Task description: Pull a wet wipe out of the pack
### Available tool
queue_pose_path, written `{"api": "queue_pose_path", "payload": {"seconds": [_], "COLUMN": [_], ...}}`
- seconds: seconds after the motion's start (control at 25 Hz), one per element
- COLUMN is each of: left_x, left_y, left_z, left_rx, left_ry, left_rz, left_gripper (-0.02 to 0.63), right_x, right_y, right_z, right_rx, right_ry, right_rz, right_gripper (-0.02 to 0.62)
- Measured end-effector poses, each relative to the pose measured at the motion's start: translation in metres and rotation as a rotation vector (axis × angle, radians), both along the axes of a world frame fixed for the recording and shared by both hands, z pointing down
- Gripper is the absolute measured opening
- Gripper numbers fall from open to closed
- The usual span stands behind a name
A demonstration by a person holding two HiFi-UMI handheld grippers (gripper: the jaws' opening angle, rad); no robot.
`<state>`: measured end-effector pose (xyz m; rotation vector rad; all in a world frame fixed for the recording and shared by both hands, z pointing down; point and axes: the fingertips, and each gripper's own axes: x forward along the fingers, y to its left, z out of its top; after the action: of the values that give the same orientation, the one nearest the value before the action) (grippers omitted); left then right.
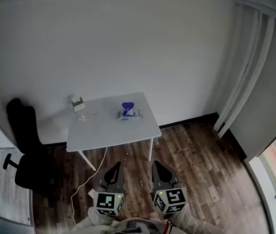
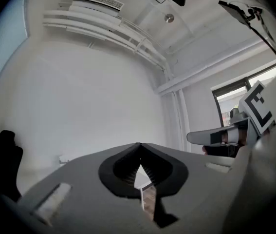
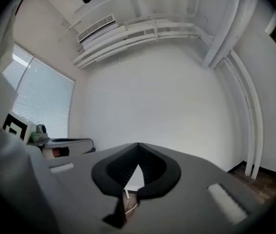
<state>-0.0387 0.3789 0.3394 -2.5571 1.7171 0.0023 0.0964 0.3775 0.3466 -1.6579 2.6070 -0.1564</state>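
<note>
The wet wipe pack (image 1: 129, 113), white and blue with a blue flap standing up, lies on the right part of a small white table (image 1: 103, 133) against the far wall. Both grippers are held low over the wooden floor, well short of the table. My left gripper (image 1: 117, 166) points level toward the table with its jaws together and nothing between them. My right gripper (image 1: 156, 165) beside it is shut and empty too. In the left gripper view the jaws (image 2: 138, 146) meet at the tip, and the right gripper view shows its jaws (image 3: 138, 146) the same. The pack shows in neither gripper view.
A small white box (image 1: 78, 104) and a little white item (image 1: 82, 118) lie at the table's left end. A black office chair (image 1: 25, 145) stands left of the table. A white cable (image 1: 86, 182) trails over the wooden floor. White pipes (image 1: 245, 67) run down the right wall.
</note>
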Motion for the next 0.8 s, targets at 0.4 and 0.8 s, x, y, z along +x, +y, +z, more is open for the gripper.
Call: {"api": "queue_pose_path", "payload": {"seconds": [0.4,0.8], "left_x": [0.023,0.048], "left_y": [-0.008,0.003], "left_z": [0.016,0.032], "left_rx": [-0.056,-0.096], "left_ry": [0.024,0.006], "left_rz": [0.016,0.004], "left_gripper": [0.005,0.005], "right_x": [0.02,0.041], "right_y": [-0.007,-0.001], "right_z": [0.009,0.023], "right_rx": [-0.014,-0.045], "right_ry": [-0.01,-0.076], "right_rz": [0.0,-0.037], "right_gripper": [0.003,0.005]}}
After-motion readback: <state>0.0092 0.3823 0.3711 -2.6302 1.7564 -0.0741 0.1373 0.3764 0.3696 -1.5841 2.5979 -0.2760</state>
